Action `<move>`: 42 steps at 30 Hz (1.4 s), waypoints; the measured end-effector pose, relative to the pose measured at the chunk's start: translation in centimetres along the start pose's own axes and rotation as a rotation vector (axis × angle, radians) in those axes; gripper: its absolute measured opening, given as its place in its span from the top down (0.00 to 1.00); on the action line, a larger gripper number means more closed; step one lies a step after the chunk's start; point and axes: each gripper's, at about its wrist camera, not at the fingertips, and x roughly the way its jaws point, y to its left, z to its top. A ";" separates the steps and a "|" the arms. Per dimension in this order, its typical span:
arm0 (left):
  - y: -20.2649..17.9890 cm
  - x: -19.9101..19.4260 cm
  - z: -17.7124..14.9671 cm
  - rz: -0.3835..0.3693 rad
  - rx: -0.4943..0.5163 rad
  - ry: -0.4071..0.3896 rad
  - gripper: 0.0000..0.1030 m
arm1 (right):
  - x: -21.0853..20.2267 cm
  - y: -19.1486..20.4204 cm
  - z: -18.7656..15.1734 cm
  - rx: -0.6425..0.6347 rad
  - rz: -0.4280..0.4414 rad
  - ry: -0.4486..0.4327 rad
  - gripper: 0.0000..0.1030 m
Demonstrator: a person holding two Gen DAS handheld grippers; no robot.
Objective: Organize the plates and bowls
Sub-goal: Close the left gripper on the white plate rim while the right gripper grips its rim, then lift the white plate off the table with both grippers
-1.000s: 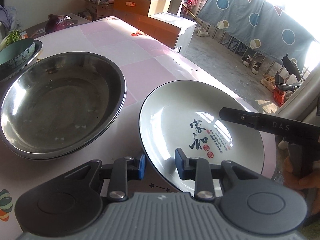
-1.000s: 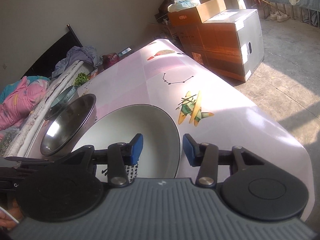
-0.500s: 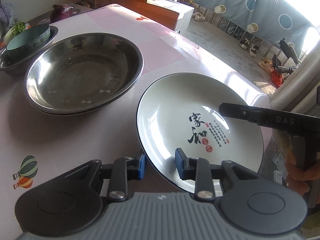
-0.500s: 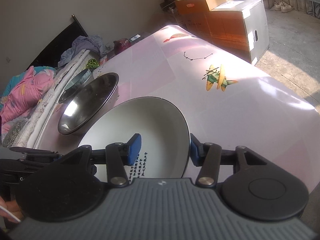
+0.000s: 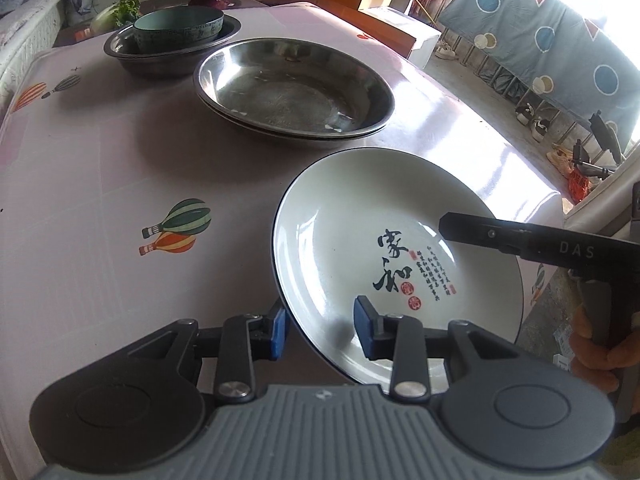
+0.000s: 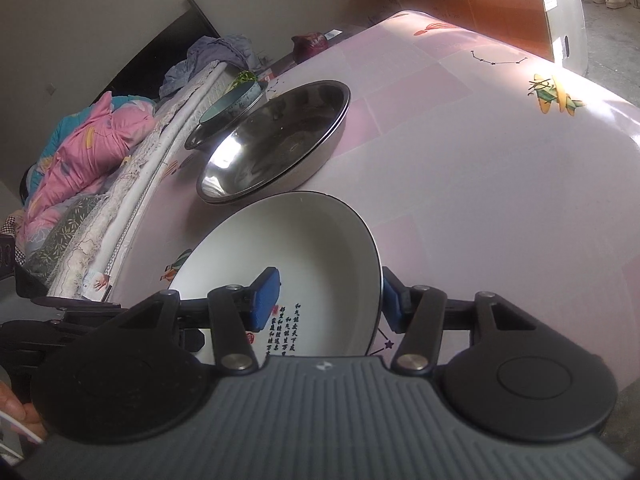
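Note:
A white plate (image 5: pixel 360 240) with black calligraphy and a dark rim lies low over the pink table (image 5: pixel 100 160), just in front of the steel pans. My left gripper (image 5: pixel 320 328) straddles its near rim, one blue pad outside and one over the inside. Its jaws are opening and white plate shows between the rim and the inner pad. My right gripper (image 6: pixel 328 300) straddles the opposite rim of the plate (image 6: pixel 312 248). Its jaws are opening wide, the inner pad clear of the wall. Whether the plate rests on the table I cannot tell.
Two nested steel pans (image 5: pixel 292 84) sit beyond the plate. Behind them a teal bowl (image 5: pixel 178 26) stands inside a steel bowl (image 5: pixel 172 54). Vegetables lie at the far table edge, bedding (image 6: pixel 88 144) along one side, cardboard boxes (image 6: pixel 520 4) past the far end. A hand (image 5: pixel 596 356) holds the right gripper.
Both grippers and the plate between them have drawn back from the steel pans, which now lie farther off. The right gripper's jaws have widened clearly, the left's slightly.

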 end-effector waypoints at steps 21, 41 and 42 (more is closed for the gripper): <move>1.7 -0.1 -0.5 -0.062 -0.063 -0.040 0.55 | 1.6 1.0 0.0 0.108 0.096 -0.021 0.01; 1.7 0.0 -0.4 -0.060 -0.064 -0.040 0.53 | 1.7 0.8 0.1 0.090 0.113 -0.006 0.01; 1.6 0.0 -0.4 -0.060 -0.064 -0.040 0.53 | 1.7 0.8 0.1 0.085 0.114 -0.005 0.01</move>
